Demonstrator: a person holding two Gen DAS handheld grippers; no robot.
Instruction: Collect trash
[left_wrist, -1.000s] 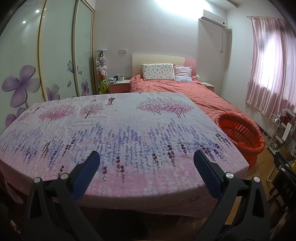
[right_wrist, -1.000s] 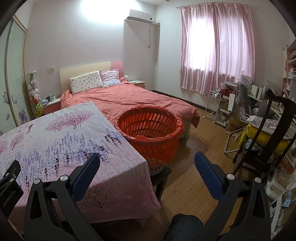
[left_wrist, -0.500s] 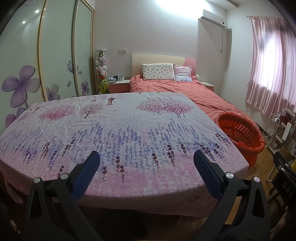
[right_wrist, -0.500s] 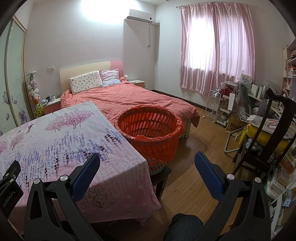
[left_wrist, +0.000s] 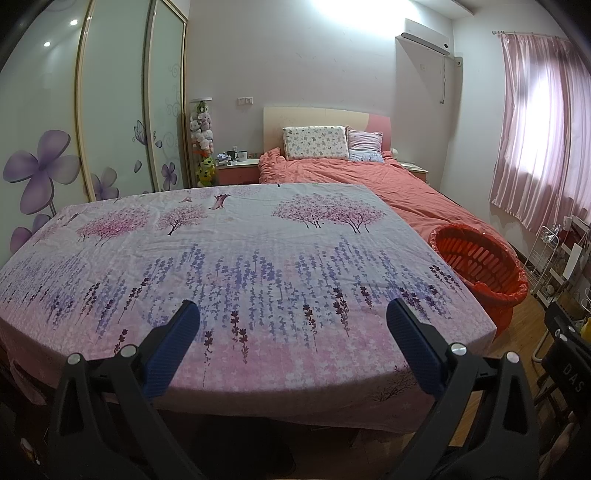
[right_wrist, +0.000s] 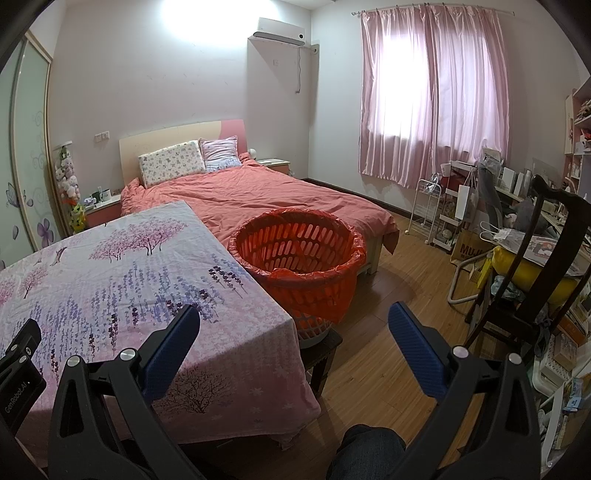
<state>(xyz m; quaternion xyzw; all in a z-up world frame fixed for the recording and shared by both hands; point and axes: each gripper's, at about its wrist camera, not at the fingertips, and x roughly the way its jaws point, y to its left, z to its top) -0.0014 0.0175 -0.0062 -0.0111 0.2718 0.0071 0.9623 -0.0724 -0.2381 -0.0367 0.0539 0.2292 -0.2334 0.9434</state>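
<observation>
lavender-and-pink floral cloth over the table (left_wrist: 258, 258), bare of trash. above its near edge, black left gripper with blue pads (left_wrist: 293, 314) spread wide, empty. further right, red slotted plastic basket (lined with red bag) (right_wrist: 297, 254) beside the table; right gripper (right_wrist: 294, 319) likewise agape, empty.

bedroom, pale walls, bright ceiling light glare above the bed (right_wrist: 258, 192). bed has coral duvet, two pillows (right_wrist: 171, 168) against a cream-pink headboard (left_wrist: 325, 120). left of bed: nightstand (left_wrist: 236, 168), stuffed-toy column (left_wrist: 202, 142), sliding wardrobe (left_wrist: 110, 103) with purple flowers. air conditioner (right_wrist: 279, 31) above bed, pink curtains (right_wrist: 436, 92) on window right of it. wood floor (right_wrist: 399, 295), cluttered desk and dark chair (right_wrist: 546, 258) far right of bed.
</observation>
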